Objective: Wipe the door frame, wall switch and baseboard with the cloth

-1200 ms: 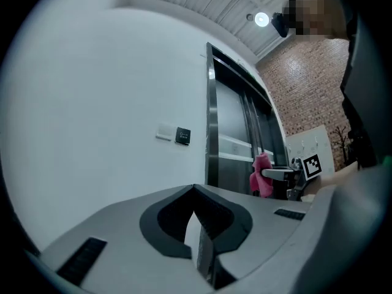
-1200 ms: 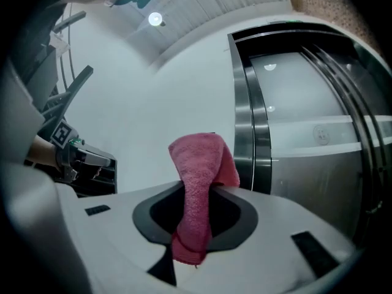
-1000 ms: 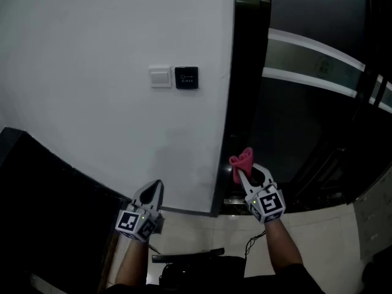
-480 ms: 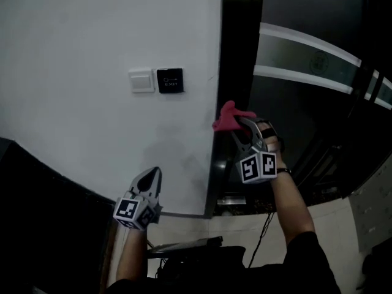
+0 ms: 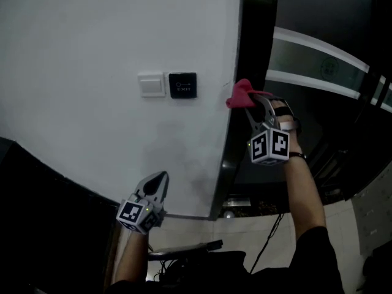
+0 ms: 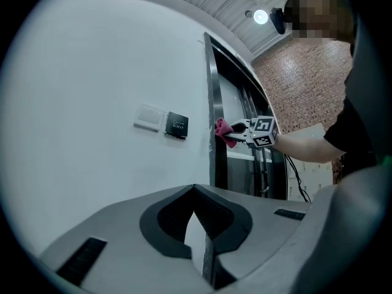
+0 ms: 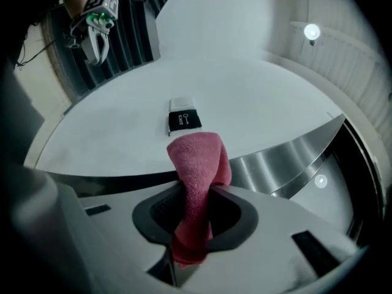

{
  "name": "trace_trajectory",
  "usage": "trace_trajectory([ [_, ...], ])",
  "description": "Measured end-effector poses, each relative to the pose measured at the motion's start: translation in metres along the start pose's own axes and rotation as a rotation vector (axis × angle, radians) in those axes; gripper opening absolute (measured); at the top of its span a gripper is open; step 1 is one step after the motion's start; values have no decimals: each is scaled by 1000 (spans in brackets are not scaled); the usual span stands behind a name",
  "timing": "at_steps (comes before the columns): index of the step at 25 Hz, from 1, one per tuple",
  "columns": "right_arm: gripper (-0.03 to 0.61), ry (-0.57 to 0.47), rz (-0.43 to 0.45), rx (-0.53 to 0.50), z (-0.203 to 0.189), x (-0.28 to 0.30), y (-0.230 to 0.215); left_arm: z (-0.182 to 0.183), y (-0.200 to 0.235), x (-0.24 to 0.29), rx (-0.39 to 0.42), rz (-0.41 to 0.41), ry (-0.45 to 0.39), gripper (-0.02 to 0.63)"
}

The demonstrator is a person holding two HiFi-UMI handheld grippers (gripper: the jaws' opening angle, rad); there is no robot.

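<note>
gripping the pink cloth in the right hand-held gripper, arm raised, jaws pinched tight on the cloth's bunched middle, with a rounded fold poking out past the tips. resting that fold against the left edge of the dark door frame, right where it meets the white wall. left of the door frame and about level with the cloth: a black exit panel, then the white wall switch touching its far side. holding the left hand-held gripper low and further left of the door frame, jaws closed together on nothing, tips aimed up along the wall
</note>
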State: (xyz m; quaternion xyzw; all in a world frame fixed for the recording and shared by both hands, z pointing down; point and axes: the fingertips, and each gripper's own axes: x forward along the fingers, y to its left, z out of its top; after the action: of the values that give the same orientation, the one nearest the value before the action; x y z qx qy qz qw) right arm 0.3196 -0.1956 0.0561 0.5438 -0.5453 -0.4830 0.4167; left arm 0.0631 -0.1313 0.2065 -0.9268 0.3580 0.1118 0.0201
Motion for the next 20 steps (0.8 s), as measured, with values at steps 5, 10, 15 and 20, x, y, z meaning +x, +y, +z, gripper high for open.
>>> trace_trajectory([
  [5, 84, 66, 2, 10, -11, 13, 12, -11, 2, 2, 1, -6, 3, -14],
  [10, 84, 87, 45, 8, -11, 11, 39, -17, -4, -1, 9, -22, 6, -14],
  [15, 84, 101, 88, -1, -16, 11, 70, -13, -3, -3, 1, -21, 8, -14],
  [20, 84, 123, 131, 43, -22, 8, 100, -18, 4, -9, 36, -12, 36, -14],
])
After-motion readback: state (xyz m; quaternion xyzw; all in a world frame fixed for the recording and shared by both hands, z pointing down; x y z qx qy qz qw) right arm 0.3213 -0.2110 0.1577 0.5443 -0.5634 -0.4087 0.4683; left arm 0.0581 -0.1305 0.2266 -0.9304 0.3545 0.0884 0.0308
